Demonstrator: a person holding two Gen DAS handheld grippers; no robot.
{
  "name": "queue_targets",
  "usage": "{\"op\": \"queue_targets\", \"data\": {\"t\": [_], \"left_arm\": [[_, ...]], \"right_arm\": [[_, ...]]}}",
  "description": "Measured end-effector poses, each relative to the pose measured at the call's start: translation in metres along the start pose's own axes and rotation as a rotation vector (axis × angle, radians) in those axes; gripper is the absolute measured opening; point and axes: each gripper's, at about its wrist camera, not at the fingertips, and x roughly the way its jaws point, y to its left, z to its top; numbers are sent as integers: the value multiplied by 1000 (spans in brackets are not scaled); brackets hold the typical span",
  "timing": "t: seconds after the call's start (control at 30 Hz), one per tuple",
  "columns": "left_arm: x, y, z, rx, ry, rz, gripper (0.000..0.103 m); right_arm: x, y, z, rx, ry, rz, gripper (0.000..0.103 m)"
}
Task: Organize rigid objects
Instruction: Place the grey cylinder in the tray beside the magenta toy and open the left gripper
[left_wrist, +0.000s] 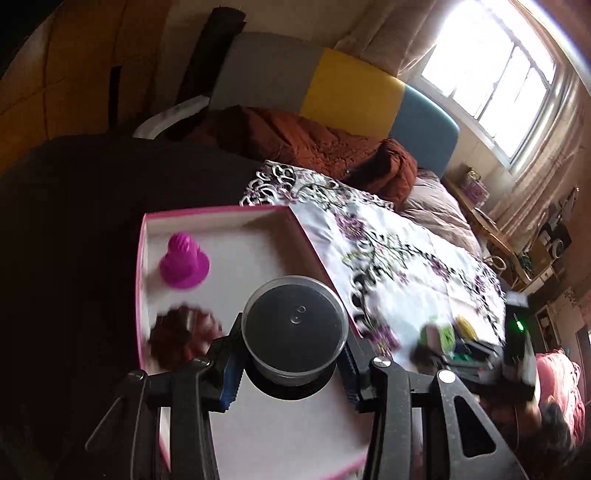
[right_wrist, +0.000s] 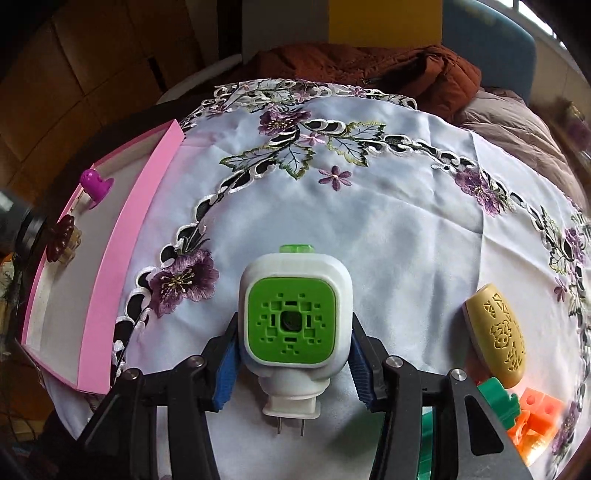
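Over the pink tray (left_wrist: 142, 258), where a magenta piece (left_wrist: 184, 264) and a brown flower-shaped piece (left_wrist: 183, 338) lie, the left gripper (left_wrist: 293, 363) points steeply down, jaws partly closed on a round black-lidded tub (left_wrist: 295, 325). On the embroidered cloth (right_wrist: 388, 221), the right gripper (right_wrist: 293, 363) tilts steeply down, blue pads clamped on a white-and-green plug-in device (right_wrist: 293, 314), prongs toward the camera.

In the left wrist view the brown flower-shaped piece (left_wrist: 183, 338) in the pink tray (left_wrist: 142, 258) was smeared by motion, and the left gripper's finger hid its lower edge. The tray's near corner ran behind the gripper. On the embroidered cloth (left_wrist: 399, 266), the right gripper (left_wrist: 454, 347) and its load were too blurred to make out.
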Motion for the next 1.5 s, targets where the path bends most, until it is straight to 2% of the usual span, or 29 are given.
{"op": "queue_targets", "data": {"t": [0.27, 0.63, 0.77, 0.83, 0.9, 0.93, 1.17, 1.3, 1.5], "left_arm": [[41, 2, 26, 28, 17, 57, 44], [102, 17, 44, 42, 96, 176, 44], [111, 17, 45, 69, 104, 213, 47], [110, 17, 45, 69, 98, 226, 53], [103, 16, 45, 75, 78, 221, 69], [99, 16, 45, 81, 67, 220, 70], [63, 7, 37, 95, 5, 243, 71], [36, -11, 11, 141, -17, 223, 71], [11, -36, -27, 199, -8, 168, 71]], "right_arm": [[-2, 2, -2, -5, 3, -5, 52], [-2, 3, -2, -5, 3, -6, 52], [-1, 3, -2, -2, 3, -3, 52], [-1, 2, -2, -2, 3, -2, 52], [-1, 2, -2, -3, 4, -3, 52], [-1, 3, -2, -4, 4, -4, 52], [-1, 3, -2, -4, 1, -6, 52], [-1, 3, -3, -4, -3, -9, 52], [-1, 1, -4, 12, -3, -2, 52]]}}
